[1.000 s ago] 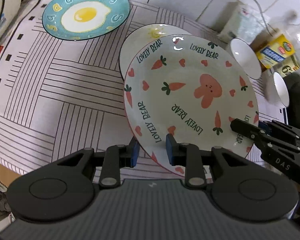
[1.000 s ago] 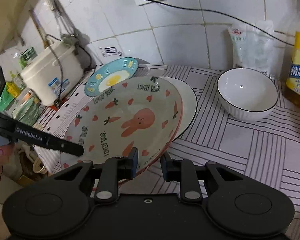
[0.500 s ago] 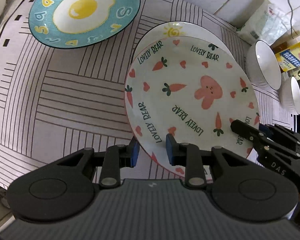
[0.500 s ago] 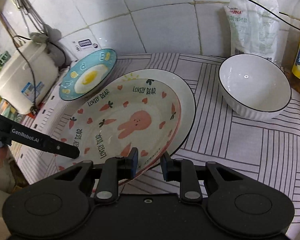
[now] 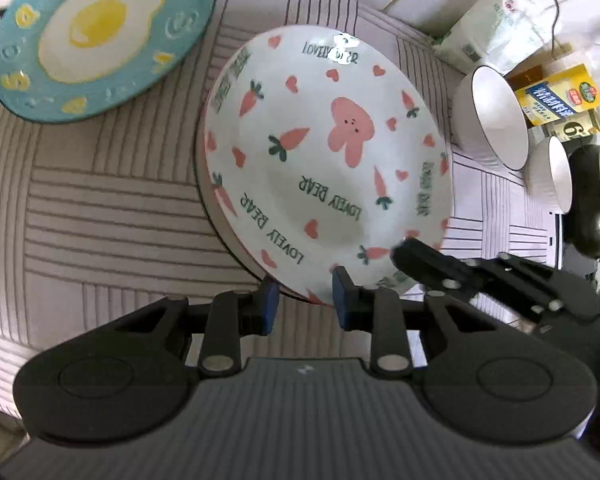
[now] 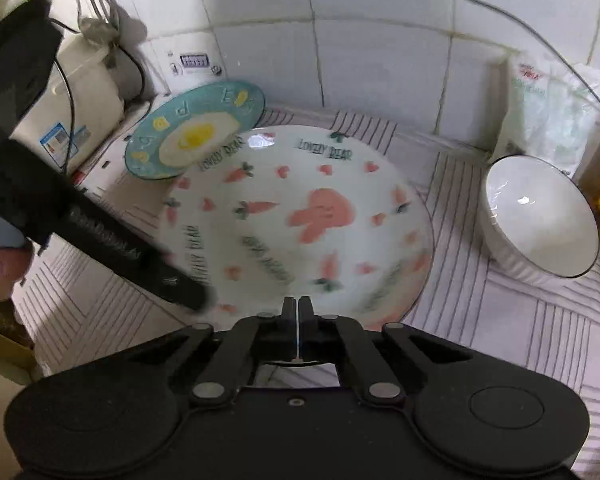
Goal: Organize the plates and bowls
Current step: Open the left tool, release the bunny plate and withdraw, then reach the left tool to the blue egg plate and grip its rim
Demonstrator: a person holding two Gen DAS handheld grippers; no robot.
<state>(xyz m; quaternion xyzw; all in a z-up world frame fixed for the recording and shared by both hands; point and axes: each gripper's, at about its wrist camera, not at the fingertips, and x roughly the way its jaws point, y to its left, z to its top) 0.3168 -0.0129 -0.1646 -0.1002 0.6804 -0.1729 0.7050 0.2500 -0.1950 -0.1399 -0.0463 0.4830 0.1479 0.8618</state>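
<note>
Left wrist view showed the carrot plate (image 5: 324,160) lying on the striped mat (image 5: 100,208), stacked over a second plate whose dark rim (image 5: 204,196) only just peeked out at its left edge. The left gripper (image 5: 302,306) had its blue pads parted, straddling the plate's near rim; whether a pad actually touched the rim could not be told from this angle. The right gripper (image 6: 298,312) showed fingers pressed flat together at the near rim, nothing visibly between them, though the rim passes under the tips and the frame is blurred there.

Progress, as judged: one stacking step looked done, carrot plate on top of its mate. Left to do: the egg plate (image 5: 96,36) sat apart at the mat's far left, and two white bowls, the nearer bowl (image 5: 496,120) and the farther bowl (image 5: 556,172), stood side by side, not nested.

Against the earlier frames: a second ago the carrot plate was held tilted, overlapping the lower plate with much of that plate exposed; now it covered it almost wholly. The right gripper's fingers, then spread around the rim, had closed. The left gripper's gap looked much as before. Motion blur in the right wrist view suggested that gripper was moving.
</note>
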